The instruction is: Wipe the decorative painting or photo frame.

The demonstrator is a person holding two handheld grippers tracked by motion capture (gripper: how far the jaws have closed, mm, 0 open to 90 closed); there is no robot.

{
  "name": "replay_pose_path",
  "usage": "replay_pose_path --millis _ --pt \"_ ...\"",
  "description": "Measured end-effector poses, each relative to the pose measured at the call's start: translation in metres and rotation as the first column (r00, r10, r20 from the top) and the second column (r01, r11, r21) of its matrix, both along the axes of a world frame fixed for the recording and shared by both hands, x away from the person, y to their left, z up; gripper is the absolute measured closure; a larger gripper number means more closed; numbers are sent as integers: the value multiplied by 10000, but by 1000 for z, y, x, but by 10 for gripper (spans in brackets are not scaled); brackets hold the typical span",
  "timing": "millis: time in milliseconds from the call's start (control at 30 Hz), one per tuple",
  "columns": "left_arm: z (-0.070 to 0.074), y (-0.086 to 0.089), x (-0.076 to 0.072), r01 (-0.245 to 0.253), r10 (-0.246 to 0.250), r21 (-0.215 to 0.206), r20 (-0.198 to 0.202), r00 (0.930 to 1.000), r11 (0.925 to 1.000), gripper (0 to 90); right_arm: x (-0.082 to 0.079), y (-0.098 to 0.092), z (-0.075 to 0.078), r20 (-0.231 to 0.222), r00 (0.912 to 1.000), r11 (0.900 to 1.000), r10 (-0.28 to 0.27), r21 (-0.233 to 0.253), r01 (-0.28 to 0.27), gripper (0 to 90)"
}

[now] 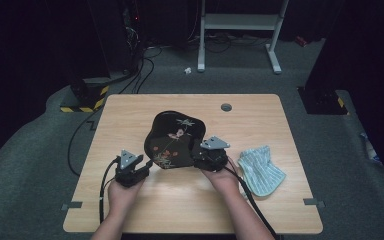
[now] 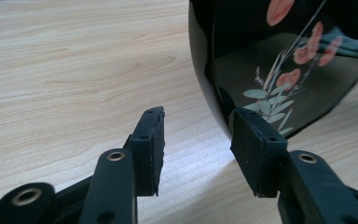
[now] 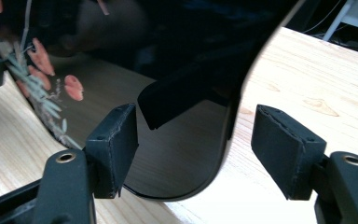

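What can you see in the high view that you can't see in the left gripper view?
The high view adds the striped cloth, both hands, the right gripper and the floor beyond the table. The left gripper view adds the left gripper up close, its jaws open, one pad beside the tray's rim. Both share the black flowered tray and the wooden table.

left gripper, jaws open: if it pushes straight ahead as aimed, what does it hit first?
Probably the black tray. In the left gripper view the left gripper stands open, and the tray's dark rim sits right at its right-hand pad, seemingly touching. The left-hand pad has bare table ahead. Depth is hard to judge.
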State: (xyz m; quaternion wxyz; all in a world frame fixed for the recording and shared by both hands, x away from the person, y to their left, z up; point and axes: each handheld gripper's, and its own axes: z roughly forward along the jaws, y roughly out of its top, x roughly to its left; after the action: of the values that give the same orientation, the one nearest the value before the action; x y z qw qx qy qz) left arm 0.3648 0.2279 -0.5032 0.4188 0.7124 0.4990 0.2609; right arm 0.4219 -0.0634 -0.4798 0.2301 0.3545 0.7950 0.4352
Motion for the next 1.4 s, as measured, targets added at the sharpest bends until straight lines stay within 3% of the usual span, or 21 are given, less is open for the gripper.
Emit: replay_pose_path --millis 267,433,567,733,833,1000,1100,1167,1267,1300,1400 --pt "-3 0 4 24 -25 -40 -124 9999 10000 562 -7 4 0 55 9999 9998 102 -152 -101 329" --pt "-2 -3 0 181 -182 -80 -72 9998 9998 551 -10 1 2 230 9997 9997 -84 -248 90 386" --pt "-1 0 -10 330 -330 -4 7 9995 9995 534 -16 -8 1 199 9996 9998 -177 -121 179 376" --pt "-8 11 -22 433 -417 704 -242 9988 9966 459 -32 -26 -4 152 9997 9996 -212 -187 215 351" --pt "-14 23 -27 513 -454 767 -766 9960 9957 411 -42 -39 -11 -110 9994 9990 -342 -278 339 305" --pt "-26 37 -45 822 -649 1289 -1335 9889 9882 355 -60 -59 -31 -1203 9905 9948 -665 -853 564 247" --pt "-31 47 -54 809 -638 1081 -1531 9861 9908 283 -73 -66 -42 -1618 9824 9887 -937 -1315 727 230" --pt "-31 54 -60 656 -473 1095 -1613 9858 9918 235 -80 -66 -47 -1699 9785 9819 -1165 -1675 878 214" --pt "-32 58 -65 711 -491 1215 -1753 9833 9900 145 -84 -67 -48 -1794 9776 9851 -1099 -1508 831 213" --pt "-32 60 -67 655 -441 1189 -1750 9836 9907 139 -87 -67 -49 -1658 9812 9866 -988 -1448 748 211" --pt "-32 61 -66 633 -418 1165 -1789 9830 9912 129 -88 -68 -50 -1797 9825 9903 -490 -1368 243 205"
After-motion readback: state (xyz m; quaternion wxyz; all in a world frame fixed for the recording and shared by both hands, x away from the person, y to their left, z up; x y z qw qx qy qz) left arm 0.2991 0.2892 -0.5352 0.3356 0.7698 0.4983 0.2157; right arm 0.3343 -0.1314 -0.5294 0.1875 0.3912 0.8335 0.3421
